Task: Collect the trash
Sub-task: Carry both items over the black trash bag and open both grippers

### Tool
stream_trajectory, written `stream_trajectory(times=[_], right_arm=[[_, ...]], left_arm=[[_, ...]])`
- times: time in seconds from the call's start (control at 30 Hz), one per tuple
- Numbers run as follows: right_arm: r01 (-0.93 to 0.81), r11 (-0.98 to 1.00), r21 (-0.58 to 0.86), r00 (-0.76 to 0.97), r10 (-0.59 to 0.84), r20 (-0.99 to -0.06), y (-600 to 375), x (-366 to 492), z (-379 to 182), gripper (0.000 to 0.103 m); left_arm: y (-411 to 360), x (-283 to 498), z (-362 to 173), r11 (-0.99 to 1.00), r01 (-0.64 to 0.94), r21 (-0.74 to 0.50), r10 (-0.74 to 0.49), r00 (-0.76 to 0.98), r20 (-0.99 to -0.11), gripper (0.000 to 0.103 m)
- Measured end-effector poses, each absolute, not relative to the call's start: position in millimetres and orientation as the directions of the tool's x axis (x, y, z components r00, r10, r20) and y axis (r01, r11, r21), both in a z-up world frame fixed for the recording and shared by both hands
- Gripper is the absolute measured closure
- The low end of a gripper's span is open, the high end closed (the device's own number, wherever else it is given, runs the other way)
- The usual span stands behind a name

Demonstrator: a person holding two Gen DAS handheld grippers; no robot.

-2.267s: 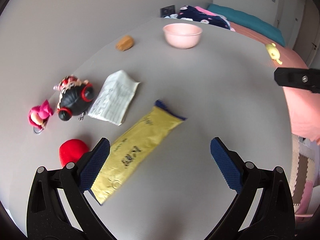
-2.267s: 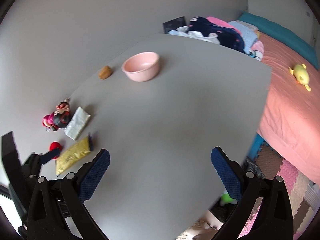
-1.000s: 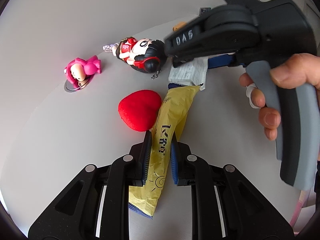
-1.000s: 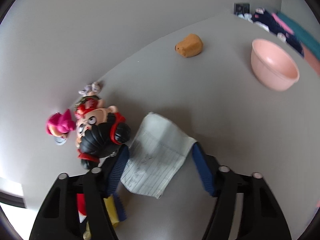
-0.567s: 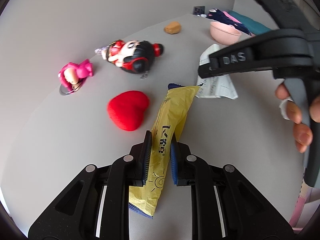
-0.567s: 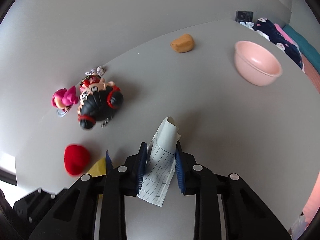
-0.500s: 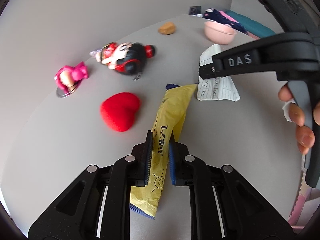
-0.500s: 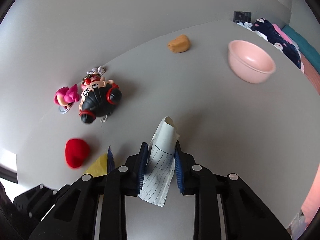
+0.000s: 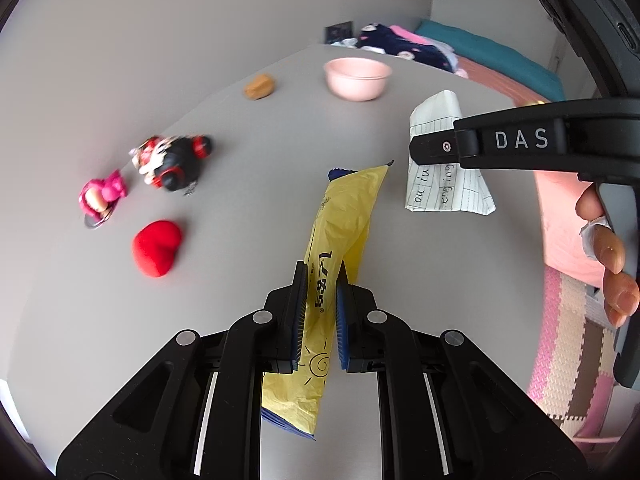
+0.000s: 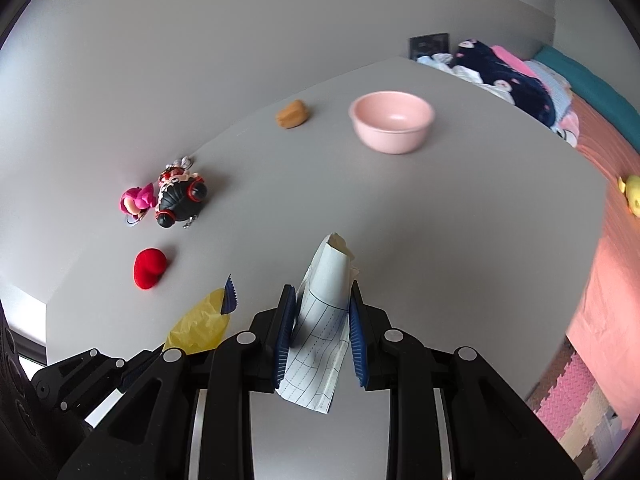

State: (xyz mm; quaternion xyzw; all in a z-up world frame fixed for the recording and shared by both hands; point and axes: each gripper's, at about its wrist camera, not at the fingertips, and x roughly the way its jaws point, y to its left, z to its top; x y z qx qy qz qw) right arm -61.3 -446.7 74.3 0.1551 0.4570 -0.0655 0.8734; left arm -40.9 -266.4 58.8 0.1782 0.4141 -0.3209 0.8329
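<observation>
My left gripper [image 9: 320, 280] is shut on a long yellow snack wrapper [image 9: 340, 224], held above the grey table [image 9: 260, 140]; its tip also shows in the right wrist view as the yellow wrapper [image 10: 200, 320]. My right gripper [image 10: 322, 300] is shut on a folded sheet of lined paper [image 10: 324, 304], lifted off the table. In the left wrist view that paper [image 9: 440, 184] hangs from the right gripper's black finger [image 9: 520, 144], with a person's hand [image 9: 608, 248] on the handle. A pink bowl [image 10: 392, 122] stands farther back on the table.
Toys lie at the table's left: a red heart [image 10: 149, 268], a pink figure [image 10: 136, 202], a black-and-red doll [image 10: 180, 198] and a brown lump [image 10: 292, 114]. A bed [image 10: 600, 184] with clothes [image 10: 504, 76] and a foam floor mat [image 10: 568, 392] are at the right.
Both grippers have risen with their loads and drawn back to the right from the toys. The right gripper closed on the paper and lifted it off the table.
</observation>
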Motion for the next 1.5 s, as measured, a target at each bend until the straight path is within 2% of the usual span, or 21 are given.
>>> stream_trajectory(times=[0.4,0.7,1.07,1.43,1.47,1.5], right_arm=[[0.337,0.905,0.261,0.623,-0.006,-0.782,-520,-135,89,0.075],[0.458,0.847,0.270,0.623,-0.088,-0.778,-595,-208,83,0.075],[0.619,0.729,0.293,0.560,-0.148,-0.815,-676,-291,38,0.074],[0.692,0.654,0.306,0.510,-0.144,-0.848,-715,-325,-5,0.071],[0.698,0.649,0.303,0.504,-0.146,-0.851,-717,-325,-8,0.066],[0.707,0.643,0.294,0.495,-0.153,-0.856,-719,-326,-11,0.060]], left_arm=[[-342,-95,63,0.634,0.773,0.023,-0.432,0.379,-0.819,0.090],[-412,-144,58,0.512,0.859,0.019,-0.472,0.300,-0.829,0.090],[-495,-206,21,0.346,0.938,-0.017,-0.477,0.160,-0.864,0.090],[-534,-225,-13,0.315,0.948,-0.050,-0.434,0.097,-0.896,0.090],[-536,-225,-15,0.319,0.946,-0.057,-0.431,0.091,-0.898,0.085],[-538,-223,-19,0.335,0.941,-0.055,-0.419,0.096,-0.903,0.047]])
